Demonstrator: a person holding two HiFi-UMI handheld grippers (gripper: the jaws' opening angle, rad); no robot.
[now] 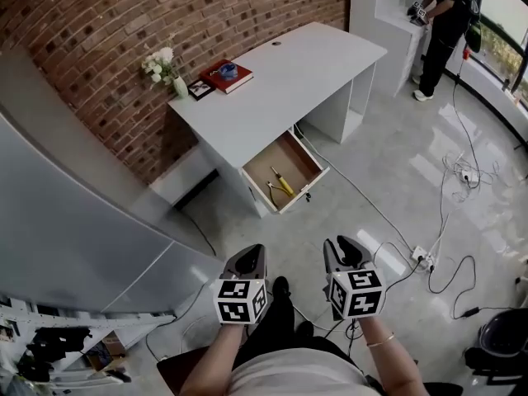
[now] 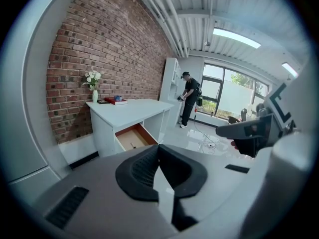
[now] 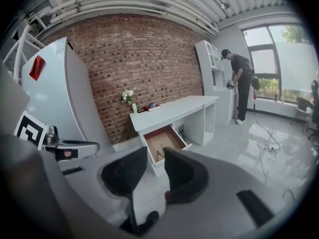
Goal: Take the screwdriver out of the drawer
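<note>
The white desk [image 1: 280, 77] stands against the brick wall with its wooden drawer [image 1: 285, 172] pulled open. Inside lie a yellow-handled screwdriver [image 1: 283, 185] and, next to it, a pair of pliers [image 1: 275, 195]. Both grippers hang low in the head view, well short of the drawer and above the floor. My left gripper [image 1: 252, 254] has its jaws closed tip to tip with nothing between them [image 2: 158, 151]. My right gripper [image 1: 345, 247] shows a gap between its jaws and holds nothing [image 3: 156, 158]. The drawer [image 3: 162, 139] lies straight ahead in the right gripper view, its contents too small to make out.
A vase of white flowers [image 1: 165, 66], a small frame and a red book [image 1: 225, 76] sit on the desk's left end. Cables and a power strip [image 1: 419, 256] trail over the floor at right. A tall grey cabinet [image 1: 66, 221] stands at left. A person [image 1: 441, 23] works at the far shelf.
</note>
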